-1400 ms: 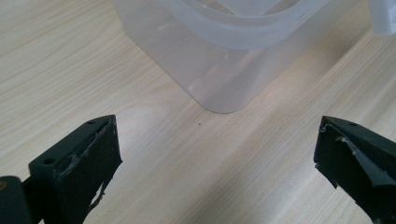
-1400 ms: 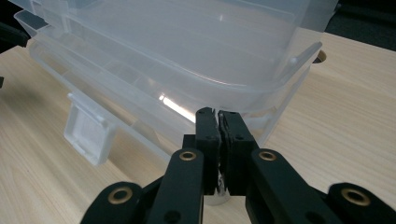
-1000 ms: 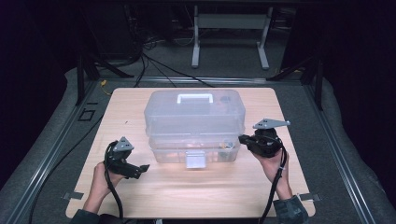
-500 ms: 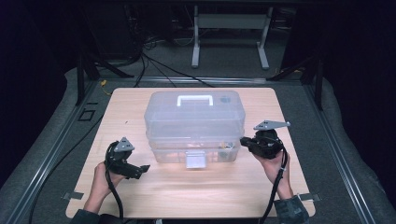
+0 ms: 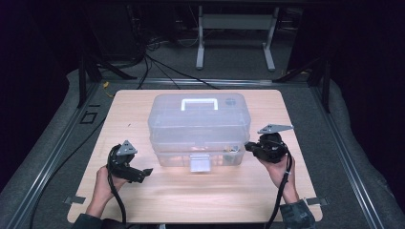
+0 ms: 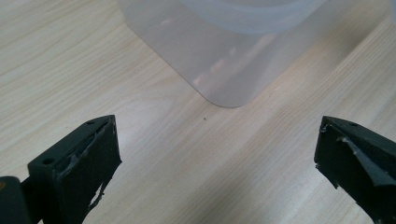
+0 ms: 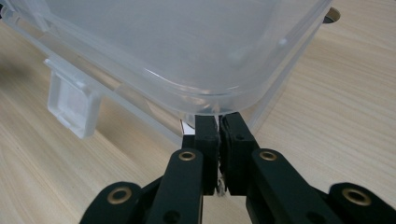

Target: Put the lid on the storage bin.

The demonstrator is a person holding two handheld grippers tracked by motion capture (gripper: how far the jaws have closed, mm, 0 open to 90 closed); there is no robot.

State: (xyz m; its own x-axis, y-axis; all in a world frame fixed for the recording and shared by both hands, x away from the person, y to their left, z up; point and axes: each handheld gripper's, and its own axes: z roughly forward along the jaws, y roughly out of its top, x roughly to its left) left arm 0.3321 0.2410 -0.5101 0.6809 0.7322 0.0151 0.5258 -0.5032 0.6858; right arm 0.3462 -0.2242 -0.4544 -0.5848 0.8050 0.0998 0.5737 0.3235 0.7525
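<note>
While the box point(image 5: 198, 129) sits shut in the middle of the table point(image 5: 296, 186), the work on it looks to be at an early stage. It is a clear plastic box with a white handle point(image 5: 199, 102) on its lid, and its front latch point(image 5: 199, 162) hangs down over the seam, seemingly not yet lifted.

The right gripper point(image 5: 249, 147) has its tips at the front right corner of the box. In the right gripper view, that gripper point(image 7: 218, 122) has its jaws pressed together right under the rim of the lid, with a thin pale sliver showing between them; whether that is a tab of the box or only a glint cannot be told. It may be pinching the lip there, or merely pushing at it.

The left gripper point(image 5: 147, 171) rests just off the front left corner, apart from the box. In the left gripper view its jaws stand spread wide over bare wood, with the rounded corner of the box point(image 6: 219, 60) ahead and nothing between them.

Judged from this, opening is what remains: the latch has to be freed and the lid raised. The left gripper will likely have to steady the box or take the latch.
</note>
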